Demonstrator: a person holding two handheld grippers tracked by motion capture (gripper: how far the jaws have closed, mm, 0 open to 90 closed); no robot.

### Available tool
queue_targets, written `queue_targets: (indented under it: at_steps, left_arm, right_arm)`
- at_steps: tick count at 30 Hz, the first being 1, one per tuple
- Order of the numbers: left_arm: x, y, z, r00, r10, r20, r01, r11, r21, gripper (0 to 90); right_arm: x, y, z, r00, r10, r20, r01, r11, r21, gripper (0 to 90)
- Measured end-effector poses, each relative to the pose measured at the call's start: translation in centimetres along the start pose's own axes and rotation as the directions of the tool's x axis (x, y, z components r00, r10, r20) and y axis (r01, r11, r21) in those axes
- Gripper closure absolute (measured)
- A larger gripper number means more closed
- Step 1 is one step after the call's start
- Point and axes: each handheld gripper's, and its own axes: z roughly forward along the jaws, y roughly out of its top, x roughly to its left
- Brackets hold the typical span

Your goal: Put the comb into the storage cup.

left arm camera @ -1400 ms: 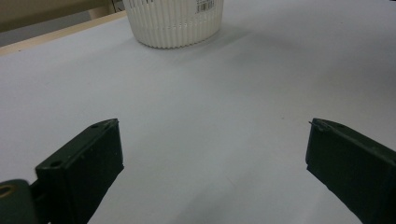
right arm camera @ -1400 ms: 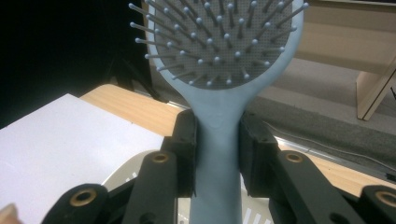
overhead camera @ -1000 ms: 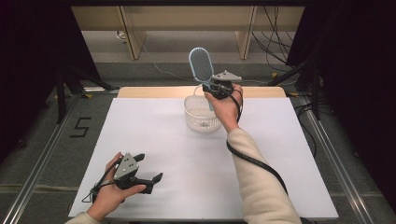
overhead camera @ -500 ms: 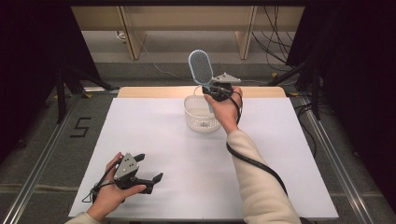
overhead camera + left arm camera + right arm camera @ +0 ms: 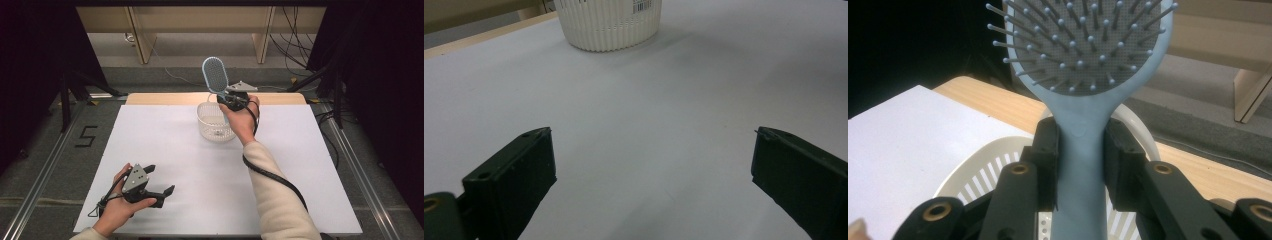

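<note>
We hold a pale blue hairbrush (image 5: 215, 76) by its handle in the right gripper (image 5: 231, 98), the pads pressed on either side of the neck just below the bristle head; in the right gripper view the hairbrush (image 5: 1083, 75) stands between the jaws with the white slatted basket (image 5: 998, 170) beneath it. The brush hangs over the far rim of the basket (image 5: 212, 120), near the table's far edge.

It stands nearly upright, its long axis running from the handle in the jaws up to the oval head, which leans a little to the left in the high view, bristles toward us.

To do this well, we judge we should keep the grip firm on the narrow handle and guide it handle-first into the basket, clear of the rim.

The left gripper (image 5: 150, 186) rests on the white table (image 5: 300, 165), jaws wide and empty.
</note>
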Motion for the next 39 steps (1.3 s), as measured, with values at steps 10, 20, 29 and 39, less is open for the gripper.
queue_targets:
  at_steps: [10, 20, 29, 39]
  left_arm:
    - [0.0, 0.0, 0.0, 1.0000, 0.000, 0.001, 0.000, 1.0000, 0.000, 3.5]
    - [0.0, 0.0, 0.0, 1.0000, 0.001, 0.002, -0.001, 1.0000, 0.001, 3.5]
    - [0.0, 0.0, 0.0, 1.0000, 0.001, 0.001, -0.001, 1.0000, 0.000, 3.5]
    - [0.0, 0.0, 0.0, 1.0000, 0.003, 0.001, -0.003, 1.0000, 0.001, 3.5]
  right_arm:
    - [0.0, -0.3, 0.2, 1.0000, -0.008, -0.001, 0.008, 1.000, 0.006, 70.8]
    - [0.1, -0.7, 0.3, 1.0000, -0.010, 0.000, 0.010, 1.000, 0.012, 70.7]
    - [0.1, -1.0, 0.4, 0.9997, -0.022, 0.008, 0.022, 1.000, 0.019, 70.7]
    - [0.2, -1.3, 0.6, 0.9993, -0.036, 0.011, 0.035, 0.999, 0.034, 70.7]
